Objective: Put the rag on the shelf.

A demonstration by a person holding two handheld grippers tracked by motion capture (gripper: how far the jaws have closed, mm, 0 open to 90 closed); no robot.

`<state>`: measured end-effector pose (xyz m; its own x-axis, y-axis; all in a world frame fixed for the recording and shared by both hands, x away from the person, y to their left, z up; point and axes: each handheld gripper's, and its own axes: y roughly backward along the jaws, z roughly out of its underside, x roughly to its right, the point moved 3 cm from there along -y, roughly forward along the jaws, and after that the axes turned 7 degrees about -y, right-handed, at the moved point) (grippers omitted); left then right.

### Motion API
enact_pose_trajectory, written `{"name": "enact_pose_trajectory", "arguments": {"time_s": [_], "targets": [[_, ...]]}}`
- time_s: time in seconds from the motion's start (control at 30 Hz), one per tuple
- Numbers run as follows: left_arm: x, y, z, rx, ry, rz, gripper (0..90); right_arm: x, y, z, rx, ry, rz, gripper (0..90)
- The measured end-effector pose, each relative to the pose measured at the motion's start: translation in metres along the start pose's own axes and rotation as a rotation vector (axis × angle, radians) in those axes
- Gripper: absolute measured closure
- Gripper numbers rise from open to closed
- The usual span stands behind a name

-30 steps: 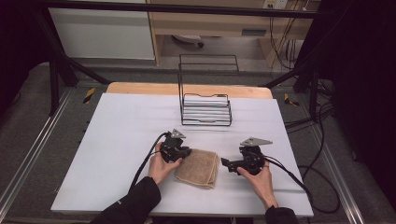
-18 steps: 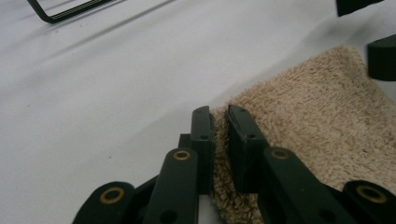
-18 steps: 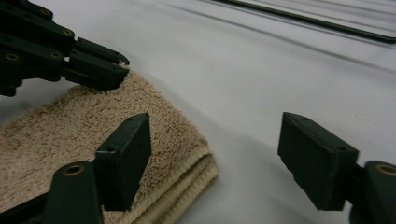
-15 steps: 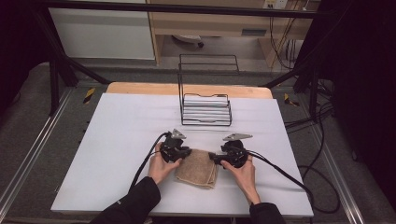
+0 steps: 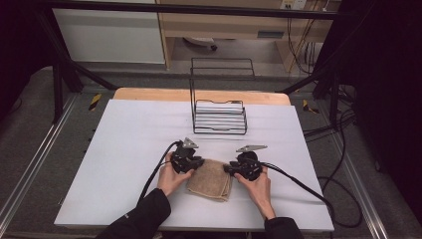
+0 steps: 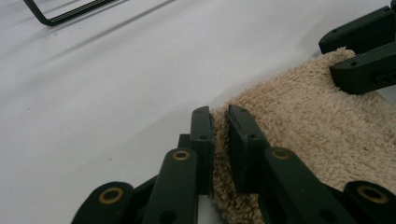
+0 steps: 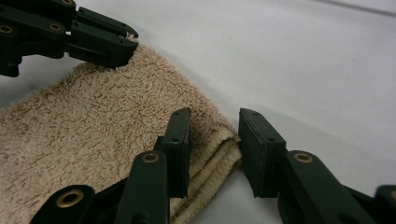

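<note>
Near the front edge of the white table point(image 5: 124, 149) lies a folded beige terry-cloth towel point(image 5: 211, 179), with a gripper at each of its far corners. At its left corner, the left gripper point(image 6: 219, 116) is clenched on a pinch of the pile. At its right corner, the right gripper point(image 7: 215, 135) has just been closing; its jaws straddle the layered edge, one pad against the cloth, the other with a gap. Farther back stands a black wire rack point(image 5: 219, 117).
</note>
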<state>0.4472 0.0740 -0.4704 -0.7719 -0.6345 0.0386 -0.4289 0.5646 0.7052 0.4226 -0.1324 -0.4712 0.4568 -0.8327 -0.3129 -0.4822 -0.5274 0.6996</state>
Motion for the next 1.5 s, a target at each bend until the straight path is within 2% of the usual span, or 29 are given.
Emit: {"name": "enact_pose_trajectory", "arguments": {"time_s": [0.23, 0.33, 0.43, 0.63, 0.73, 0.83, 1.5], "targets": [[0.0, 0.0, 0.0, 0.003, -0.003, 0.003, 79.7, -0.002, 0.0, 0.001, -0.002, -0.023, -0.023, 80.3], [-0.001, 0.0, 0.001, 0.003, -0.001, 0.01, 79.8, -0.002, 0.0, 0.001, 0.004, -0.025, -0.023, 82.7], [-0.003, 0.001, 0.001, 0.005, 0.019, 0.026, 80.3, -0.002, 0.001, 0.001, 0.005, -0.027, -0.027, 83.8], [-0.004, 0.004, 0.0, 0.002, 0.022, 0.036, 83.3, -0.003, 0.004, 0.0, 0.014, -0.025, -0.037, 84.9], [-0.004, 0.009, -0.003, 0.018, 0.015, 0.037, 83.8, -0.004, 0.008, -0.001, 0.027, -0.018, -0.047, 85.1], [-0.003, 0.021, -0.009, 0.054, 0.014, 0.05, 84.0, -0.005, 0.013, -0.003, 0.044, -0.01, -0.061, 85.2], [0.006, 0.055, -0.025, 0.138, -0.03, 0.058, 84.4, -0.011, 0.044, -0.013, 0.162, 0.035, -0.131, 85.2]]}}
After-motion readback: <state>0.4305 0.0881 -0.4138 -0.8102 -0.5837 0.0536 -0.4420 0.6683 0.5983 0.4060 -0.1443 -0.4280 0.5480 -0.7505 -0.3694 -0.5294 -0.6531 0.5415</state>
